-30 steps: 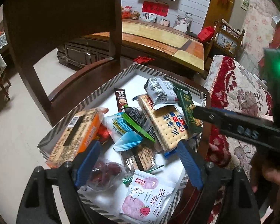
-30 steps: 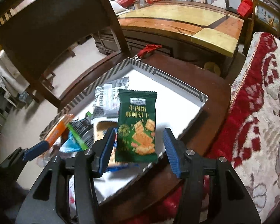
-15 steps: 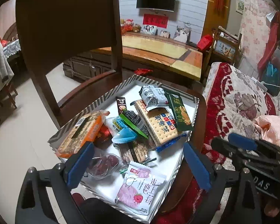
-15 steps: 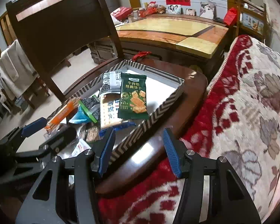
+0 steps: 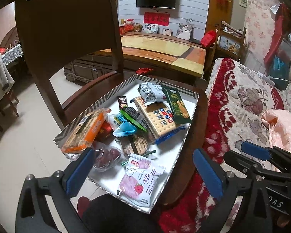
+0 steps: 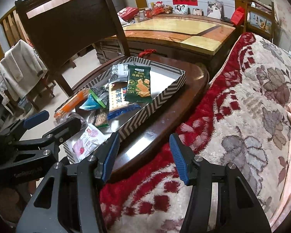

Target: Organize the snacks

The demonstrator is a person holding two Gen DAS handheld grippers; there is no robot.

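Your snacks lie heaped in the striped box (image 5: 99,104) on the dark wooden surface (image 6: 151,134), its far right corner bare, chair back (image 5: 67,29) behind, blanket (image 6: 232,116) alongside, while your left tool (image 5: 143,172) is spreading wider and your right tool (image 6: 143,155) hangs half-open, both empty.

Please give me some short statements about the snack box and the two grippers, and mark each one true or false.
1. The green cracker packet lies inside the striped box. True.
2. The right gripper holds the green cracker packet. False: nothing is between its fingers.
3. The pink strawberry packet lies at the near end of the box. True.
4. The left gripper is shut on the orange cracker pack. False: its fingers are opening, with nothing gripped.
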